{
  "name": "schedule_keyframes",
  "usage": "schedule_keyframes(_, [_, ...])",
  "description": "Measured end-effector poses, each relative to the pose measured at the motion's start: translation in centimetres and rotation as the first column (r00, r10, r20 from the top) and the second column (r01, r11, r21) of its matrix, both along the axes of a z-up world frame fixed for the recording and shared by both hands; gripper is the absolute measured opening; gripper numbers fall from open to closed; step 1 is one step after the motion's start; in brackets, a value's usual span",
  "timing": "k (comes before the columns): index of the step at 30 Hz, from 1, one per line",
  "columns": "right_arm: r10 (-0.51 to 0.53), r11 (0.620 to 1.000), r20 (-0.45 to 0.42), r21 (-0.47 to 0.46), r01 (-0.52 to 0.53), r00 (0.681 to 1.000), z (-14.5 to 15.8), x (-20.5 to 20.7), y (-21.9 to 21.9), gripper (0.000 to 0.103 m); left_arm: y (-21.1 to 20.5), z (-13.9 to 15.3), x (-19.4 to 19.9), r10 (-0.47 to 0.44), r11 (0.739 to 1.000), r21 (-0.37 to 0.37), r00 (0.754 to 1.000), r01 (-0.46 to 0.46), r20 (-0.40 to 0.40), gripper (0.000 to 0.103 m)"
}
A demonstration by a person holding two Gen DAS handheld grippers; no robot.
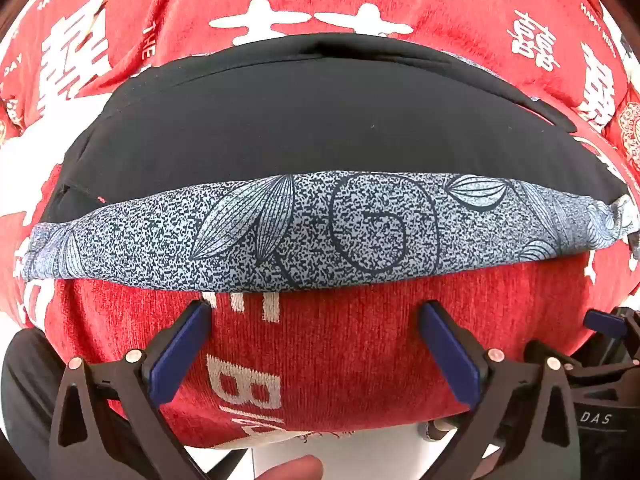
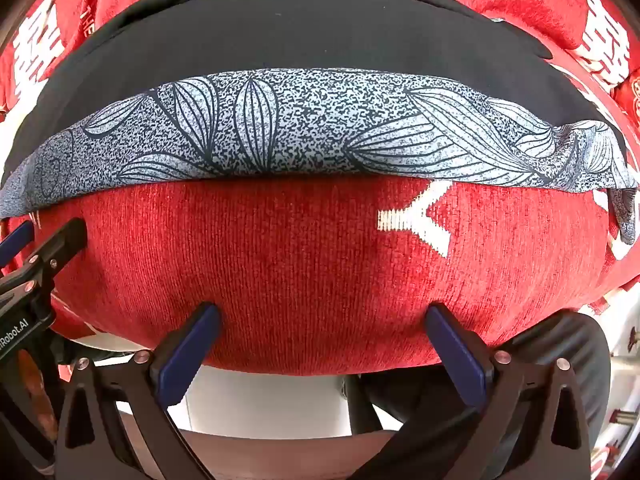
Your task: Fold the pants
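Pants (image 1: pixel 320 120), black with a grey leaf-print waistband (image 1: pixel 320 232), lie folded across mid-frame on the red cloth (image 1: pixel 340 360) covering the tabletop; their far edge is hard to make out. Left claw (image 1: pixel 316 356) and right claw (image 2: pixel 324 356) sit at lower frame, jaws apart, holding nothing.

This looks like a home setting: a soft surface is draped with a red chenille cover (image 1: pixel 320 360) woven with white double-happiness characters (image 1: pixel 74 64) and the words "HAPPY WEDDING DAY", the sort of festive household textile laid over furniture.
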State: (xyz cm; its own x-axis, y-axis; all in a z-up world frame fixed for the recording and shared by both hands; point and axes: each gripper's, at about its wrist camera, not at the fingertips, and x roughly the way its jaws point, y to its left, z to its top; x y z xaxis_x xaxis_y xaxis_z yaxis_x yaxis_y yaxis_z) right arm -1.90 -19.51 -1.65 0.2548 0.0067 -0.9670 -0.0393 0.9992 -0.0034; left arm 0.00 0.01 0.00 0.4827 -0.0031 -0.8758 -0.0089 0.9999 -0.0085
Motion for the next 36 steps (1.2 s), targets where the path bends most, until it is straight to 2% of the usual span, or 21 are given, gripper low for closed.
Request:
schedule_keyframes(15, [-0.006, 1.0, 0.002, -0.004, 0.006, 1.0, 0.0, -0.2, 0.0, 0.103, 0.1, 0.0, 0.0, 0.0, 1.0, -0.002, 1.0, 0.0, 0.0, 0.103])
schedule_keyframes(19, [-0.049, 0.998, -0.014, 0.027, 0.049, 0.999, -0.3, -0.4, -0.6, 0.103, 0.0, 0.1, -0.1, 0.001, 1.0, -0.003, 1.0, -0.001, 0.001, 0.103])
schedule_keyframes(27, [-0.041, 0.999, -0.041, 0.028, 0.042, 0.998, -0.8, 0.6, -1.7, 0.103, 0.0, 0.2, 0.1, 0.0, 1.0, 0.006, 1.0, 0.0, -0.012, 0.103])
schedule_keyframes(29, [-0.028, 0.999, -0.077, 0.028, 0.03, 0.997, -0.8, 1.4, -1.2, 0.103, -0.2, 0.9, 0.2, -0.01, 0.999, 0.043, 1.0, 0.011, -0.022, 0.103])
schedule_keyframes(30, [-0.02, 0.997, -0.09, 0.071, 0.026, 0.996, -0.3, 1.7, -1.4, 0.103, -0.4, 1.7, 0.2, -0.015, 0.997, 0.069, 1.0, 0.015, -0.006, 0.103])
schedule_keyframes(32, [-0.025, 0.989, -0.029, 0.148, 0.029, 0.999, 1.4, 2.1, -1.5, 0.103, -0.4, 4.3, -0.5, -0.022, 0.997, 0.073, 0.996, 0.016, 0.087, 0.103])
schedule_keyframes(34, [-0.032, 0.986, 0.13, 0.169, 0.01, 0.991, 5.4, 2.2, -1.3, 0.103, -0.3, 6.5, -0.6, -0.031, 0.997, 0.076, 0.99, 0.02, 0.14, 0.103])
schedule_keyframes(35, [-0.027, 0.987, 0.221, 0.162, -0.01, 0.975, 7.6, 2.2, -1.0, 0.103, -0.2, 7.4, -0.4, -0.03, 0.996, 0.086, 0.988, 0.017, 0.152, 0.103])
schedule_keyframes(36, [-0.025, 0.989, 0.333, 0.148, -0.026, 0.942, 10.4, 2.1, -0.5, 0.103, 0.1, 8.2, -0.1, -0.024, 0.996, 0.094, 0.986, 0.009, 0.163, 0.103])
